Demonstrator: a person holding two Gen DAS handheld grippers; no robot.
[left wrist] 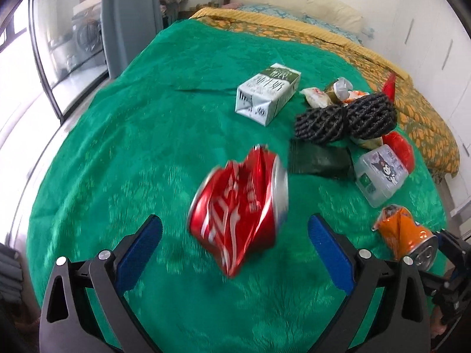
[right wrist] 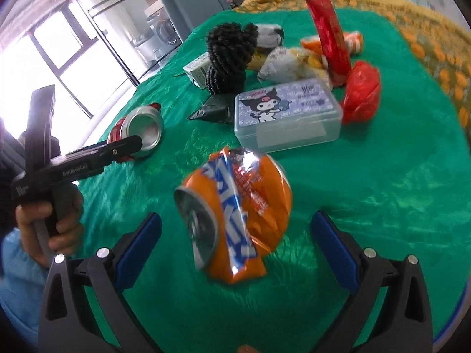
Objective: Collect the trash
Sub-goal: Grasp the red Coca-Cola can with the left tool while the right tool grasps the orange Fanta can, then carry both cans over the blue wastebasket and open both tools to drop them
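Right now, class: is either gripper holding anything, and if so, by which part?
Nothing is held. The left gripper stands open around the red can, the right gripper open around the orange can.

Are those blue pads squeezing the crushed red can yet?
Apart. The left wrist view shows green bedcover on both sides between the red can and the left gripper.

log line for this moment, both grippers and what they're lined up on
left gripper: open, red can between pads, no contact | right gripper: open, orange can between pads, no contact | surface: green cover
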